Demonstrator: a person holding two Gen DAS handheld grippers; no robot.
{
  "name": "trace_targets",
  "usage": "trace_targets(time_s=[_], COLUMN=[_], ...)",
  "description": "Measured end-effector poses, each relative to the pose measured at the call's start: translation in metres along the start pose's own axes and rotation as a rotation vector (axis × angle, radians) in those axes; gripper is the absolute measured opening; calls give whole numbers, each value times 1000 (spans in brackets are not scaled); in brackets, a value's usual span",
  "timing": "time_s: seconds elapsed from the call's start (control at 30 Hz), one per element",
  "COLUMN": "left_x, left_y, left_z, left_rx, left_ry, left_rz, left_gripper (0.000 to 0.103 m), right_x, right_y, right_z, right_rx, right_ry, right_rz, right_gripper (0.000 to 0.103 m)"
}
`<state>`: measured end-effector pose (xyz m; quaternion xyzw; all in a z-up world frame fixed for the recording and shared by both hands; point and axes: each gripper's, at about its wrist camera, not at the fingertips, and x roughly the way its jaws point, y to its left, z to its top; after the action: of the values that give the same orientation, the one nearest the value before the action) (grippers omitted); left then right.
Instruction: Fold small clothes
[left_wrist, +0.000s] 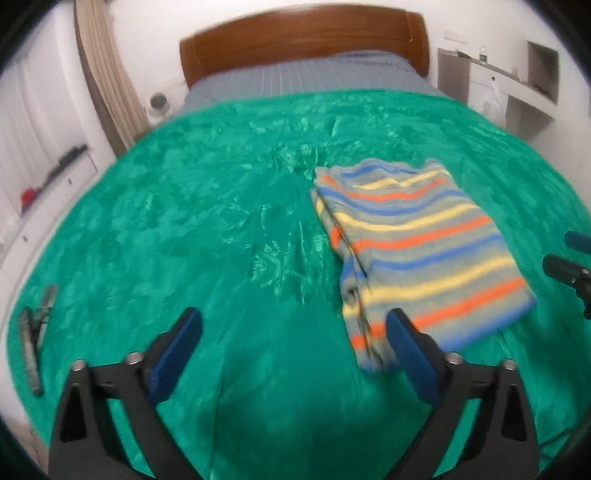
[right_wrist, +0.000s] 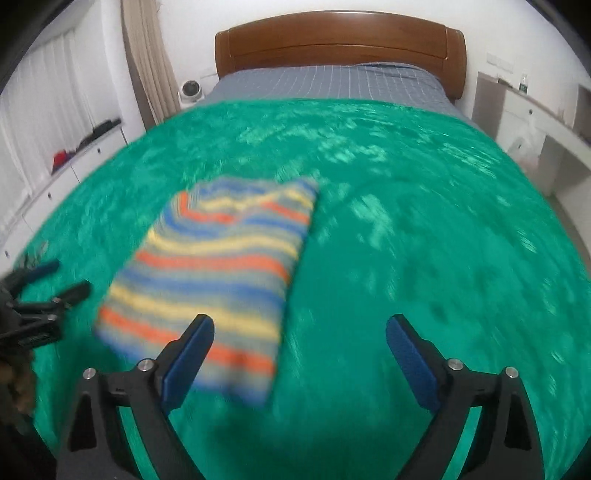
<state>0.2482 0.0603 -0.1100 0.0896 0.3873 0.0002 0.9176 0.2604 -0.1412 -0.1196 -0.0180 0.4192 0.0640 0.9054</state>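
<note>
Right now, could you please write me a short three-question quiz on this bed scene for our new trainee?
1. True or false: the left gripper is shut on the striped garment.
2. Multiple choice: the striped garment lies on A) the bare grey sheet, B) the green blanket, C) the floor.
3. Short answer: in the left wrist view, on which side of the left gripper does the garment lie?

Key
1. False; both the left gripper and the right gripper are open and hold nothing.
2. B.
3. Its right, partly behind the right finger.
</note>
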Motion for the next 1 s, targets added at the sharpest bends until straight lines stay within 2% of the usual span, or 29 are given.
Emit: trace_targets(time_s=[0.13, 0.23, 0.33, 0.43, 0.57, 0.83, 1.0], left_x=[-42, -76, -99, -122, -148, -183, -202], left_y=[-13, -17, -17, -17, -19, -20, -25], left_z=[-2, 0, -3, -9, -20, -48, -60], left_rx=[24, 11, -4, -38, -58, -94, -86], left_ry=[-64, -107, -122, -118, -102, -61, -61], left_rz=[59, 116, 122, 90, 81, -37, -16], left_gripper=[101, 103, 103, 103, 103, 103, 103], right_x=[-47, -92, -123, -146, -170, -199, -212], right_y=[9, 22, 34, 48, 62, 65, 67], right_z=[-15, -19, -20, -27, -42, -78, -89], right_rx=[-33, -69, -96, -117, -127, -60, -23], right_ry=[-99, -198, -240, -234, -184, -92, -65], right_rz=[-16, -28, -27, -15, -34, -36, -20], right_gripper=[95, 101, 102, 102, 102, 103, 103])
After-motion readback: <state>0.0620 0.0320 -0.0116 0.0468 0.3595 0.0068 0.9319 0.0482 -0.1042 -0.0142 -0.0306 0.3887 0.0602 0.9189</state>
